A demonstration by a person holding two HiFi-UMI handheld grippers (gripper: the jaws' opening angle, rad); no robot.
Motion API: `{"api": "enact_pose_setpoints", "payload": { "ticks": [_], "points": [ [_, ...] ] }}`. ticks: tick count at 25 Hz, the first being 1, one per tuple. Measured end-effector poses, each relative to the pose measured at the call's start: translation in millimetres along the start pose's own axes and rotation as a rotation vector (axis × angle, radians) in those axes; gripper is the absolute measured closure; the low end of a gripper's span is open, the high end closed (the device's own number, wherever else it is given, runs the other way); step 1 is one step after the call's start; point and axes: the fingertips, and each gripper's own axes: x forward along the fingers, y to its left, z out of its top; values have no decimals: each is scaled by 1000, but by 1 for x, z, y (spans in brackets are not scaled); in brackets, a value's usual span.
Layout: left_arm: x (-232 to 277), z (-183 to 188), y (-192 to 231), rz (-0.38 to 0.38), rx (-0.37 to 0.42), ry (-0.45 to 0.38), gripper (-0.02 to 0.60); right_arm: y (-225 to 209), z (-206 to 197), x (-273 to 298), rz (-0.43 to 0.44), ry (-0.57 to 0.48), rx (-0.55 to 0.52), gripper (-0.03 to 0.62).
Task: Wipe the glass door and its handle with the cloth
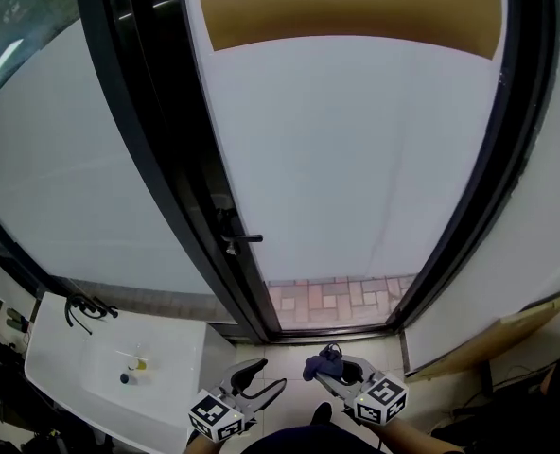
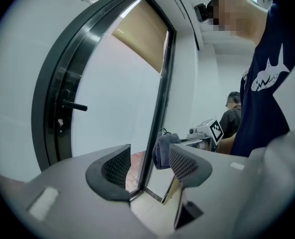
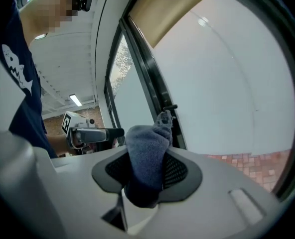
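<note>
Bunched blue-grey cloth (image 3: 146, 151) was clamped in right gripper (image 3: 145, 169) jaws near black-framed frosted glass door (image 1: 356, 159); left gripper (image 2: 147, 166) jaws were spread, nothing held; black lever handle (image 1: 243, 239) on door untouched.

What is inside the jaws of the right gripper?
A blue-grey fabric cloth is clamped between the jaws of the right gripper, its bunched top sticking up above them. Its lower end is covered by the jaws, so its length cannot be seen.

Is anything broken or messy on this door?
Nothing stands out. The frosted glass door shows no cracks, its black lever handle sits level, and the grey-blue cloth is pinched in the right claw.
</note>
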Motion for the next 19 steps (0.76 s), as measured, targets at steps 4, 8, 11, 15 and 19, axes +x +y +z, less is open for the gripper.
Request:
{"api": "enact_pose_setpoints", "payload": {
  "ticks": [4,8,11,15,19],
  "points": [
    [-19,-13,-50,-61,31,21,345,35,-20,-23,-38,-12,-3,453],
    [-61,-47,-91,-79,16,55,344,87,-40,-48,-51,-30,-1,453],
    [-90,-70,-105,-59,-4,71,344,118,-59,-63,-61,-15,-47,453],
    [-113,-78,-121,-46,-16,51,344,149,-74,-86,-68,-12,-43,453],
    [-129,-74,-140,-57,0,36,345,169,-78,-102,-81,-23,-74,453]
  ]
}}
